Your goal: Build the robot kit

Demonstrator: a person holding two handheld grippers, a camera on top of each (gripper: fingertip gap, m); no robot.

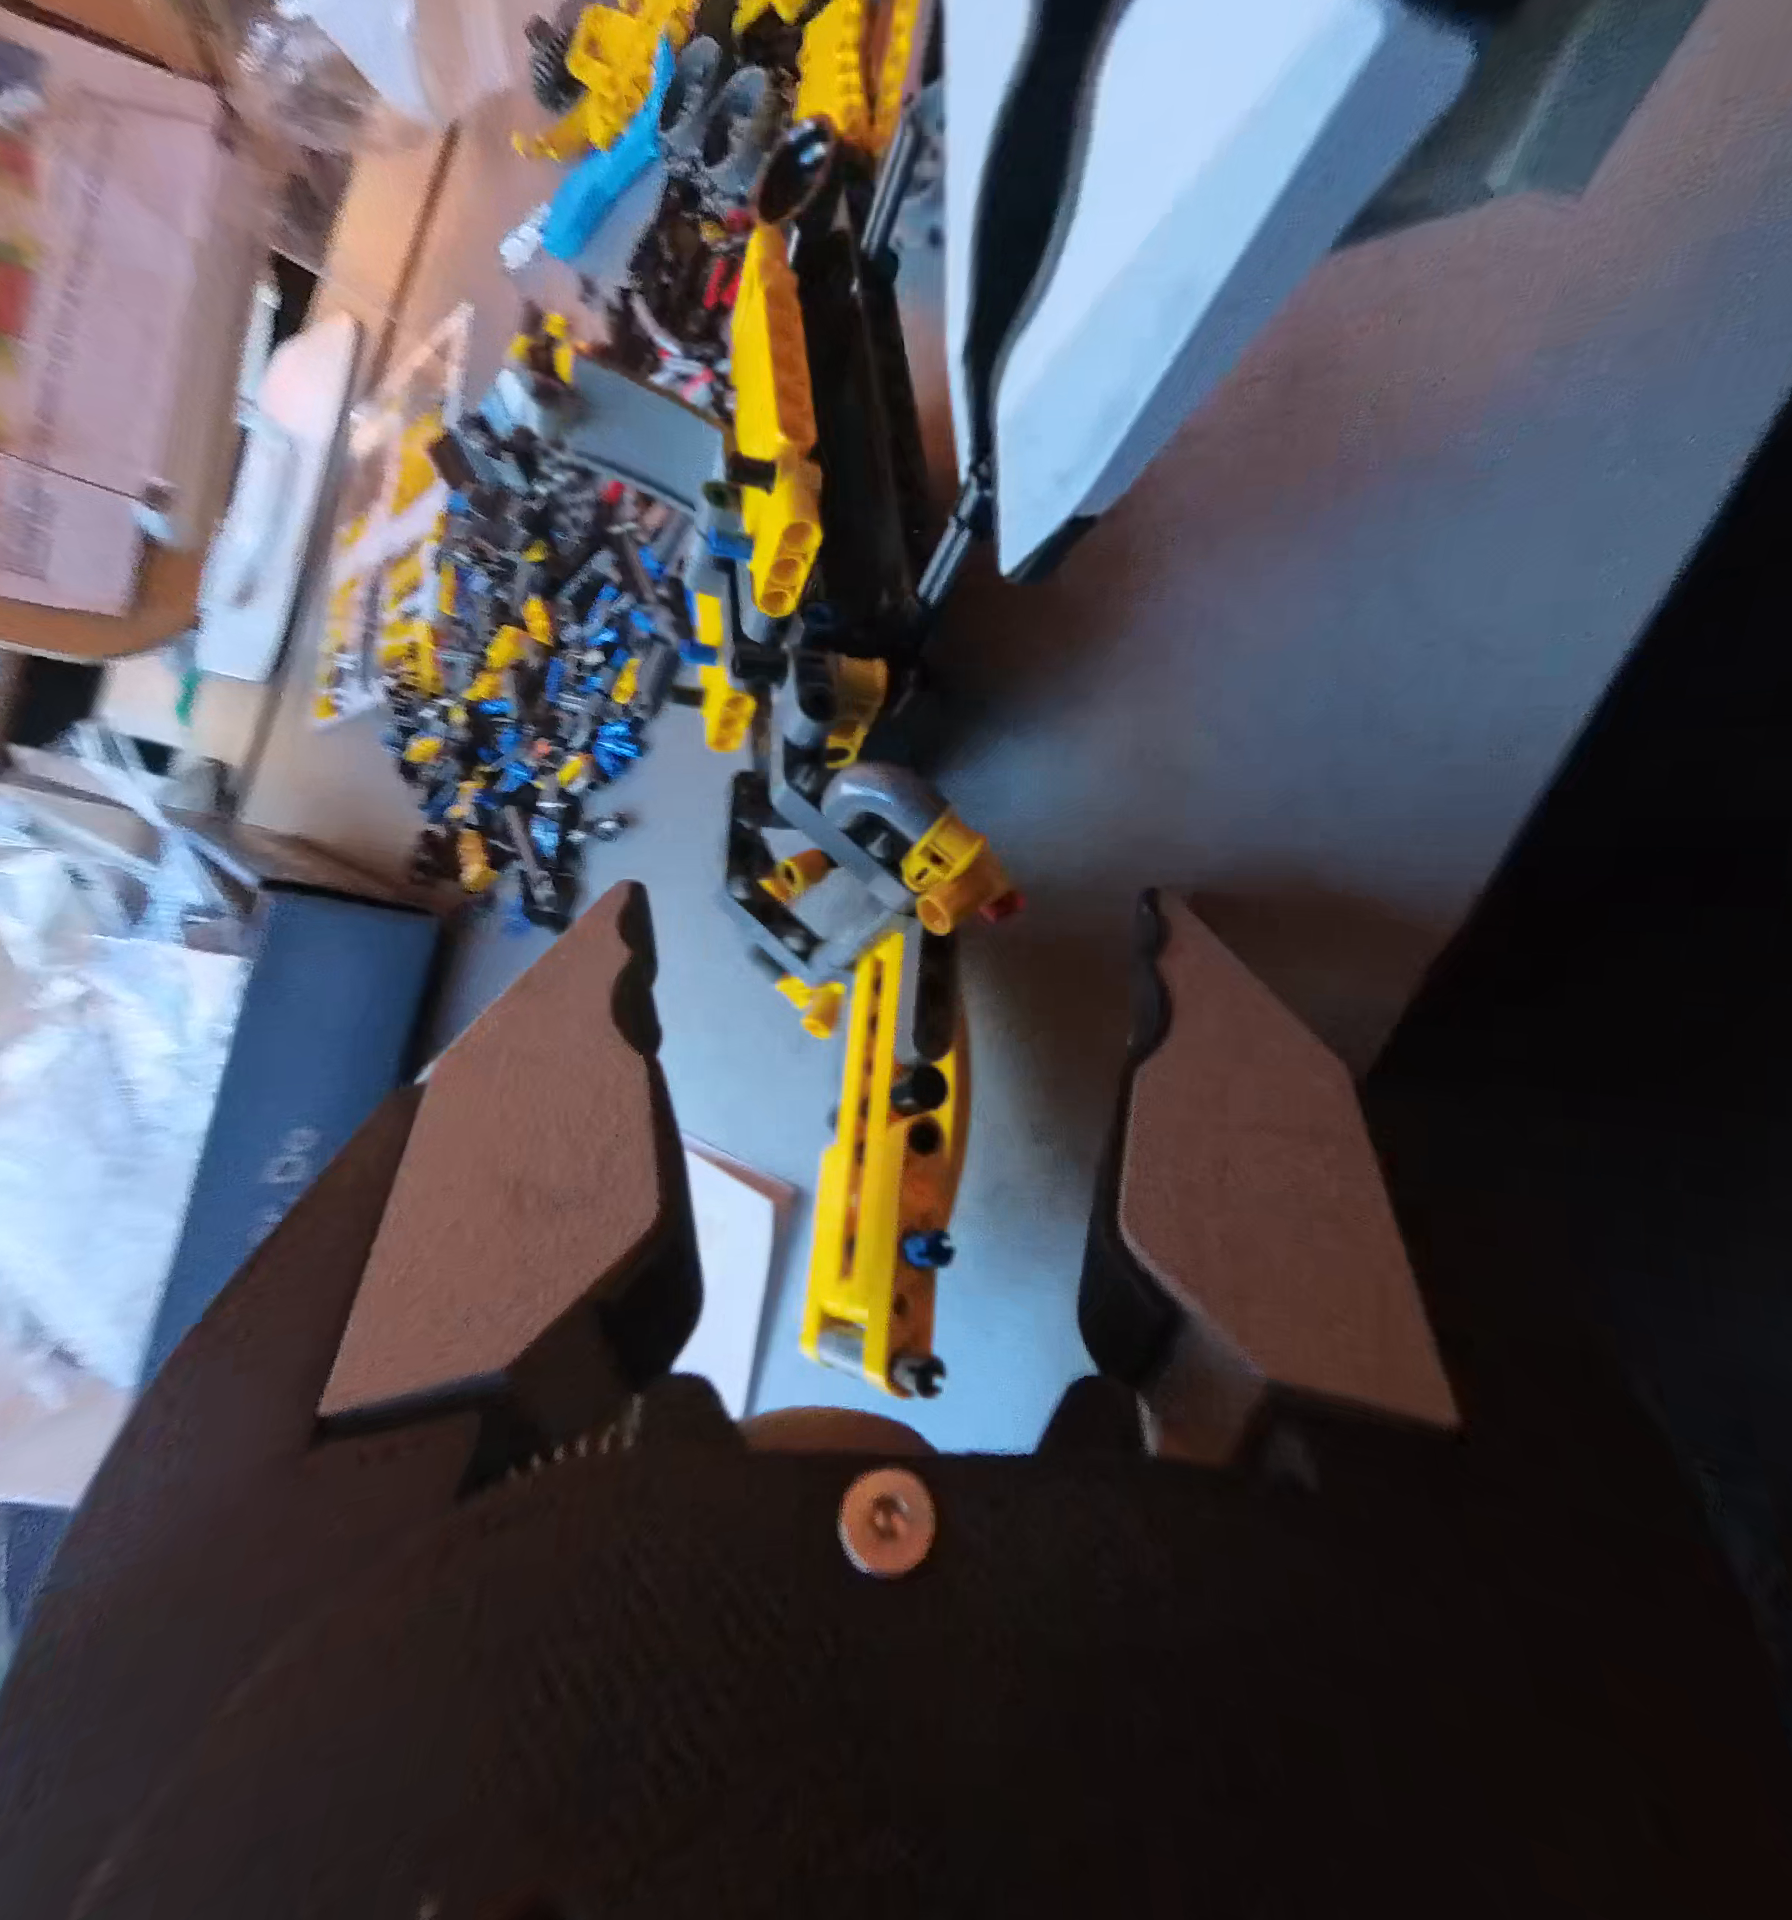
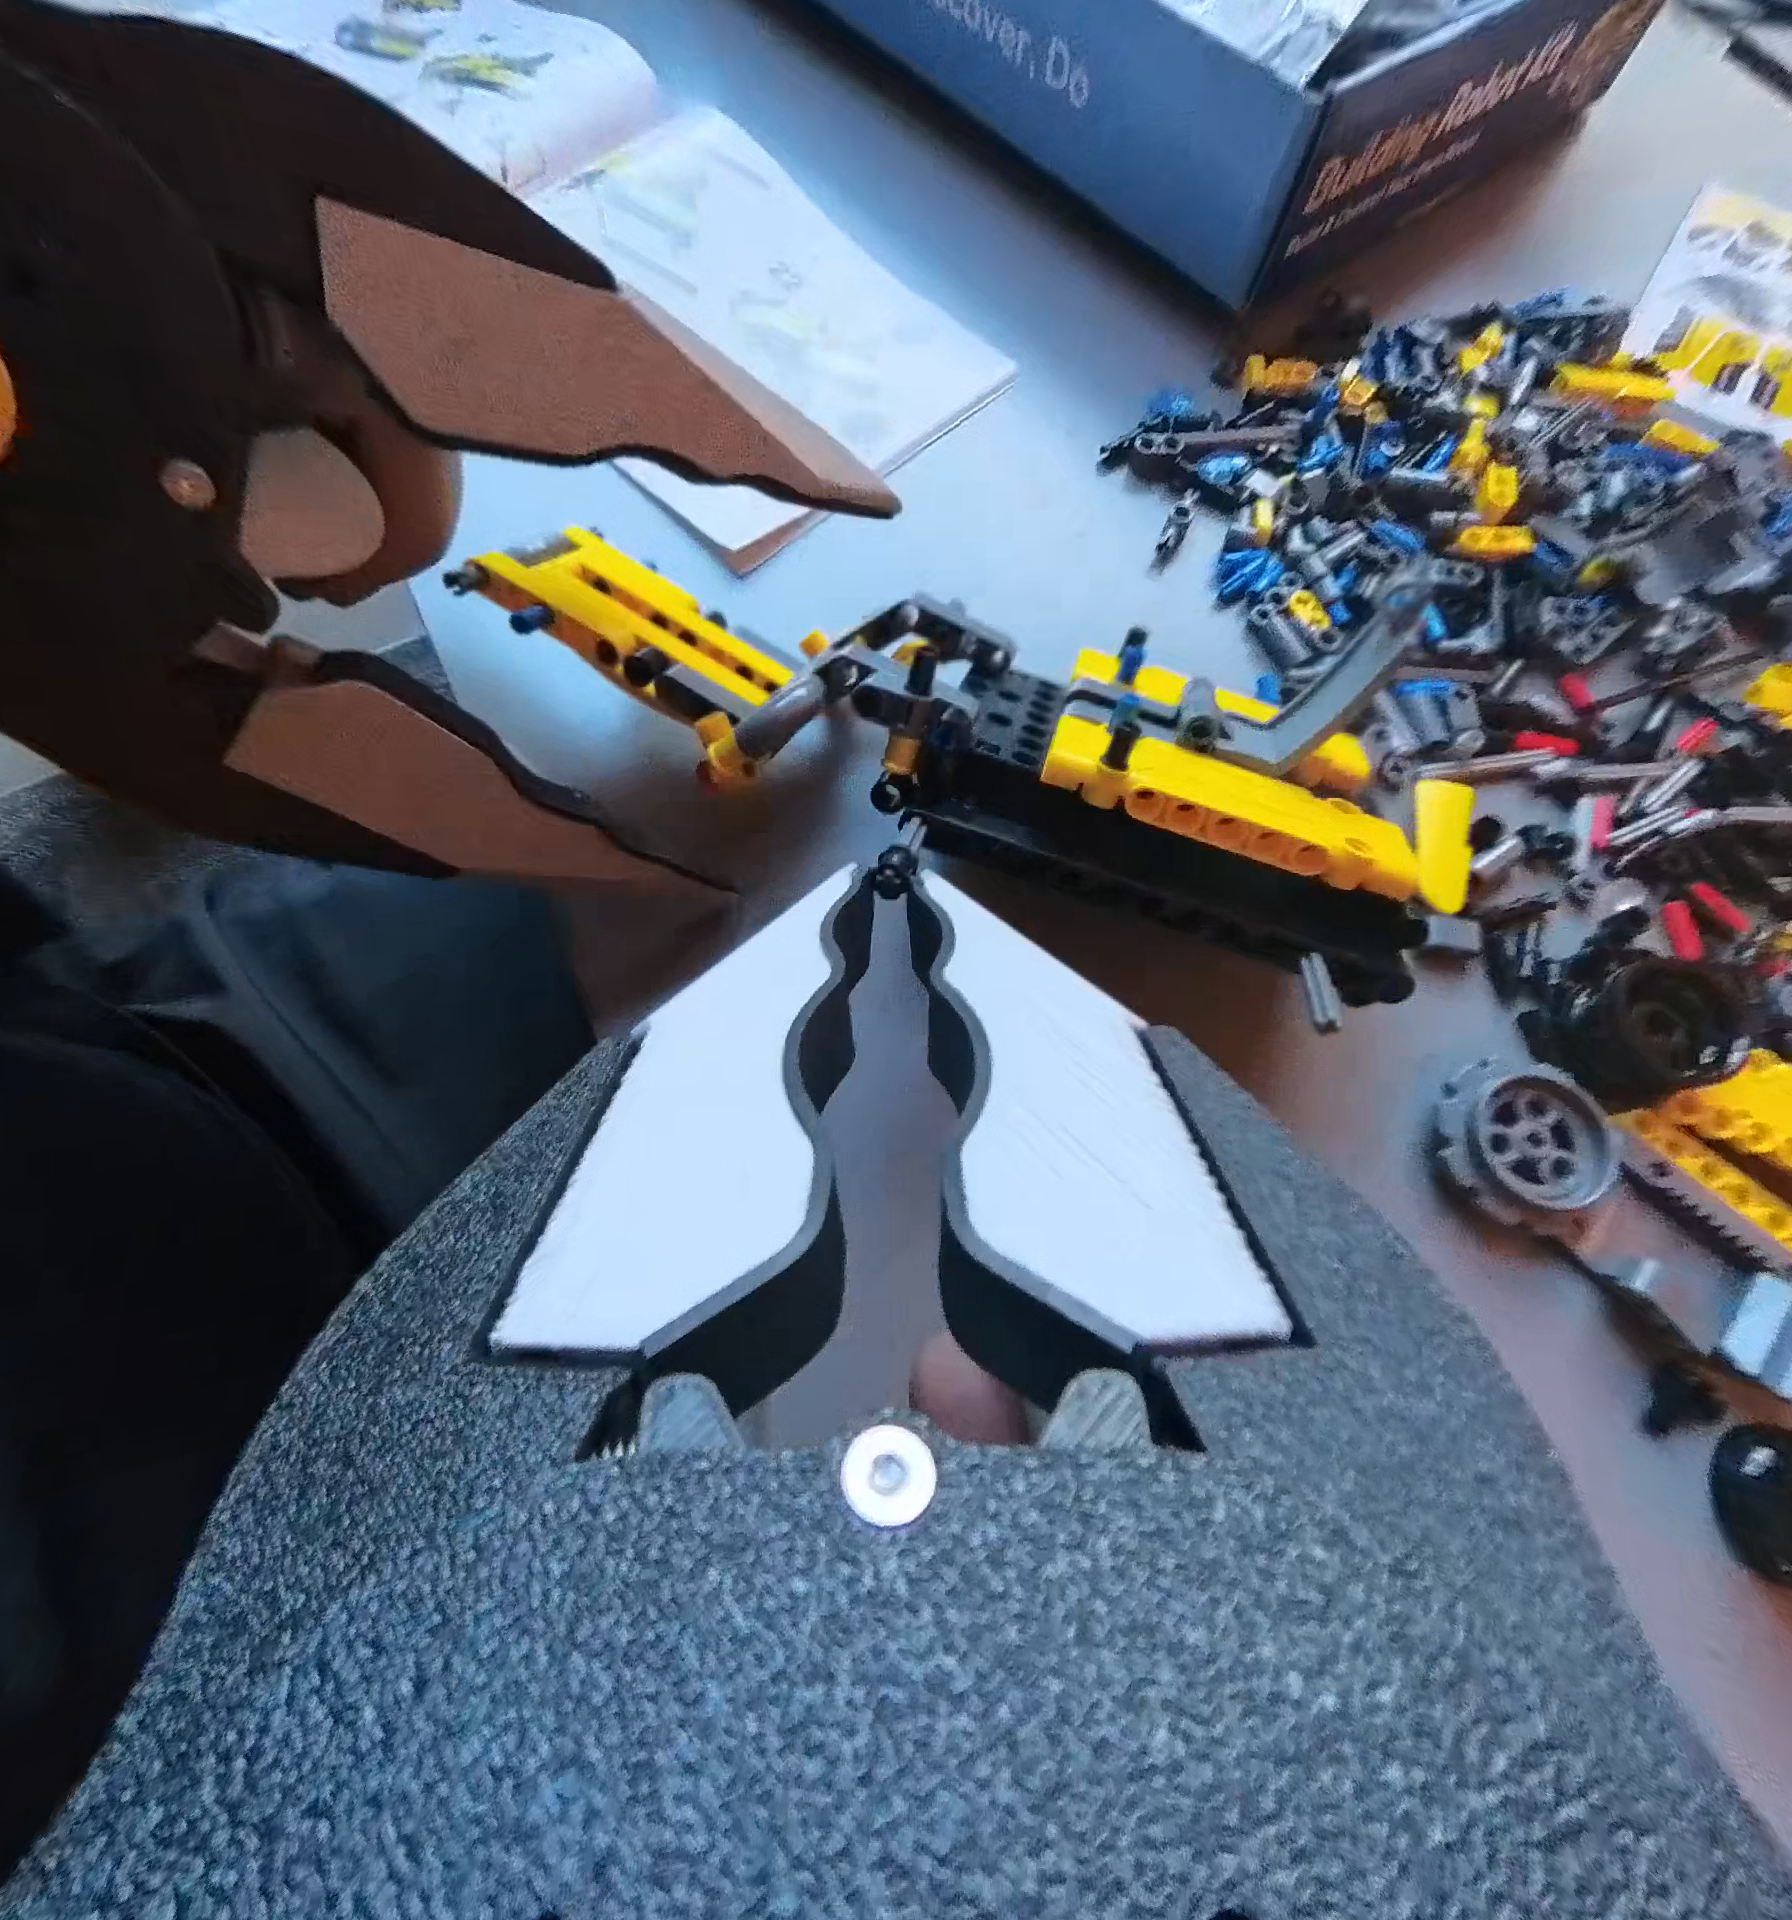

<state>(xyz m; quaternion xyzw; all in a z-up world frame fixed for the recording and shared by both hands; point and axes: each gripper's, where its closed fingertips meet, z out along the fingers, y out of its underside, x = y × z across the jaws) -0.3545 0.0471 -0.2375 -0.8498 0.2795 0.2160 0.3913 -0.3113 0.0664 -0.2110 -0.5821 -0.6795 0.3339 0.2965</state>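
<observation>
One black pin (image 2: 890, 871) between right gripper (image 2: 887, 883) jaws, beside yellow model (image 2: 1183, 790).

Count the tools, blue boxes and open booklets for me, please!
tools: 2 (left tool open; right tool shut on a small black pin)
blue box: 1
open booklet: 1
total: 4

The yellow-and-black plastic brick model (image 2: 1131, 769) looks smooth and slightly glossy. It lies on a matt grey table (image 2: 1027, 488). The open paper instruction booklet (image 2: 767, 281) has a faint sheen.
</observation>
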